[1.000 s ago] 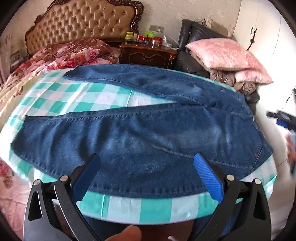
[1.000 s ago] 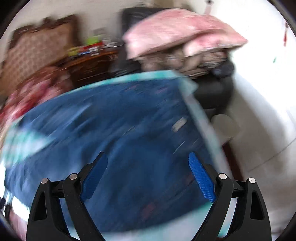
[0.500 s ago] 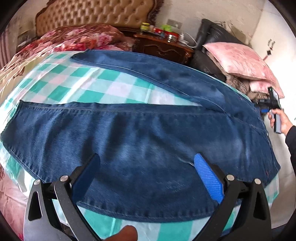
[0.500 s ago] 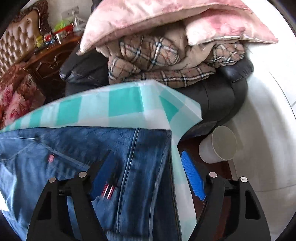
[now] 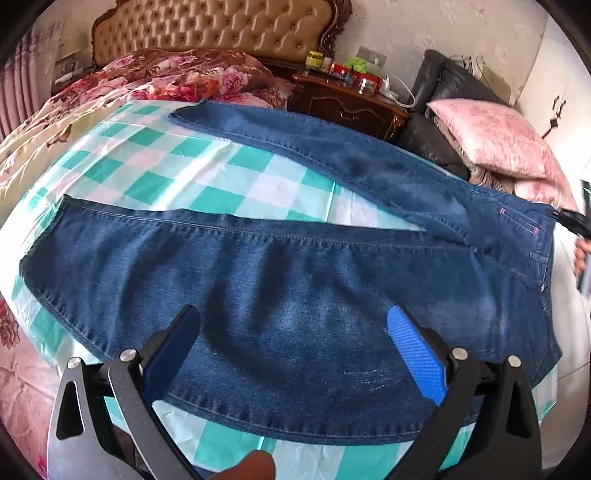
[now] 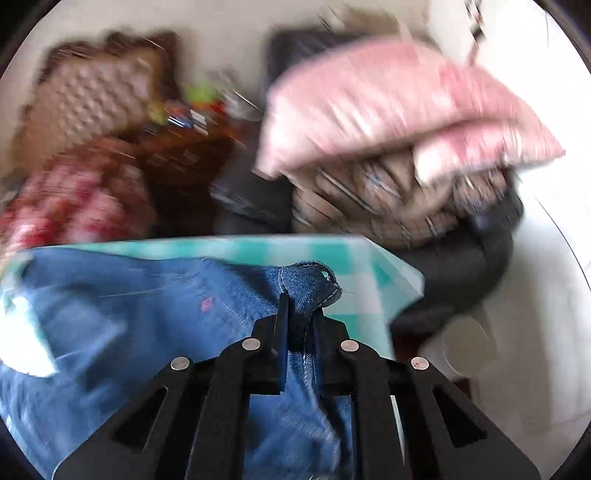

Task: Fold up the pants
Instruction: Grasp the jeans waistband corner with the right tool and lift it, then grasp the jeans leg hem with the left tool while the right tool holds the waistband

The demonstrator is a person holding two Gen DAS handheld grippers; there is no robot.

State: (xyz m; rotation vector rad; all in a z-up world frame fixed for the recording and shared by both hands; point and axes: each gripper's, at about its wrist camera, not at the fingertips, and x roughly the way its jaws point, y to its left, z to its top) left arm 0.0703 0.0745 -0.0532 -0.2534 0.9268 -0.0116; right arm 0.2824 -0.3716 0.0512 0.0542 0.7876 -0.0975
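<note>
Pants (image 5: 295,295): heavy, limp denim; take the waistband.
Right gripper (image 6: 301,310): clamped on waistband corner.
Left gripper (image 5: 291,354): wide open, yours empty.

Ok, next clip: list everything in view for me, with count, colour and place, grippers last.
jeans: one, blue, spread flat on the tablecloth
tablecloth: one, teal-and-white checked, under the jeans
headboard: one, tan tufted, rear left
floral bedding: red-pink, below the headboard
nightstand: one, dark wood, small items on top
pillows: two, pink, stacked at right
left gripper: open, over the near leg
right gripper: shut on the jeans' waistband
</note>
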